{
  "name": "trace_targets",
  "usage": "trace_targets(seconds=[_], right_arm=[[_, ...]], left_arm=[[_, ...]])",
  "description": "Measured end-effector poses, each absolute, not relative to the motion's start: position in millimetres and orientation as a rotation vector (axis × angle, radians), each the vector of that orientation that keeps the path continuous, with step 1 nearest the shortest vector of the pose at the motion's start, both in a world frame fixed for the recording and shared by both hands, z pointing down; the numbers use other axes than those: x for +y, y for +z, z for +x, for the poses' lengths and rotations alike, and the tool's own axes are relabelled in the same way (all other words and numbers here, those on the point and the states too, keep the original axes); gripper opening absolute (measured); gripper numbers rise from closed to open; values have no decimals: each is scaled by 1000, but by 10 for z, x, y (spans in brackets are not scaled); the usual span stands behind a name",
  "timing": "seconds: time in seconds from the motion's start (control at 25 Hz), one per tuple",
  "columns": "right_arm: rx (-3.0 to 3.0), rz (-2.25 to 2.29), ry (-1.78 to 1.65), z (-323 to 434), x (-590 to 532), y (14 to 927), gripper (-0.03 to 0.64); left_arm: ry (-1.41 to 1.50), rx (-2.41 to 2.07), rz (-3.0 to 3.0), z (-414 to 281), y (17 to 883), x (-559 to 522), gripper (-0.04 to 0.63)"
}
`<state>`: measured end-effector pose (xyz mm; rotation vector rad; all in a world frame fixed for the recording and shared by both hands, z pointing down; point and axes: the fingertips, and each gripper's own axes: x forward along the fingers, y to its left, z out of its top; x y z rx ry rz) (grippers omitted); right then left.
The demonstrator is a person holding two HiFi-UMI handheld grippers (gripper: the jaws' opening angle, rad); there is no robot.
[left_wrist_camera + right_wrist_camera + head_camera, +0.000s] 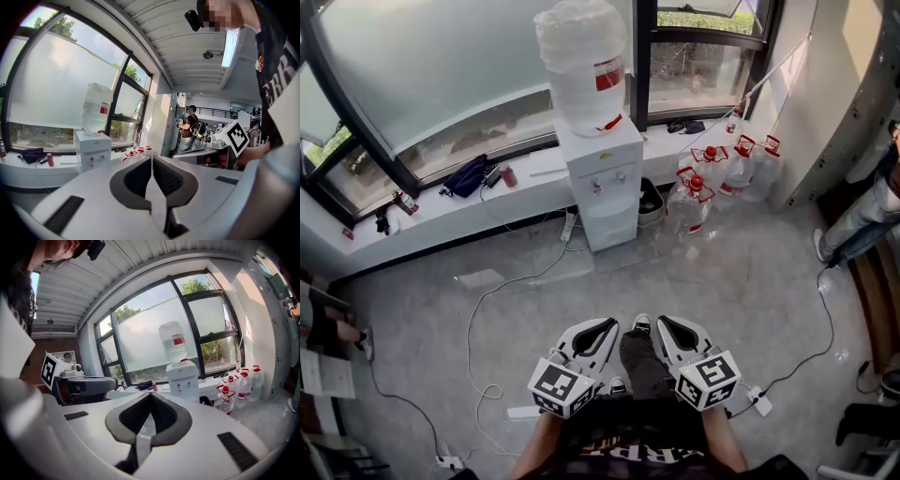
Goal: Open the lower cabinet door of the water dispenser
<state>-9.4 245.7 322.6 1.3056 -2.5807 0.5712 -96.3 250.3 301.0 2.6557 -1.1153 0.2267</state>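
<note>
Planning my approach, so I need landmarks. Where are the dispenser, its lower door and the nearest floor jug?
dispenser (598,152): head view, white top face.
lower door (610,230): head view, middle of its front panel.
jug (686,214): head view, clear body.

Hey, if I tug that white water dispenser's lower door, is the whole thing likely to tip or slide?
It might rock: the water dispenser is tall and narrow with a big bottle on top, so probably top-heavy if that bottle is full. It may also slide a little, since it seems to stand on smooth floor.
</note>
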Motion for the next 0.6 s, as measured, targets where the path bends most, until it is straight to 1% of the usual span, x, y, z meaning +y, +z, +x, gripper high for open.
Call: trace_targets(seconds=[0.24, 0.4, 0.6], right_arm=[[-2605, 1248, 590, -47, 1596, 3314, 11], [-2603, 1286, 610, 226, 935, 3260, 11], [-2616, 1347, 665, 565, 266, 3288, 11]], left_arm=[[318, -1169, 2670, -940, 3073, 1650, 28], [305, -1148, 2694, -701, 2876, 952, 28], [398, -1114, 2717, -428, 2880, 332, 28]])
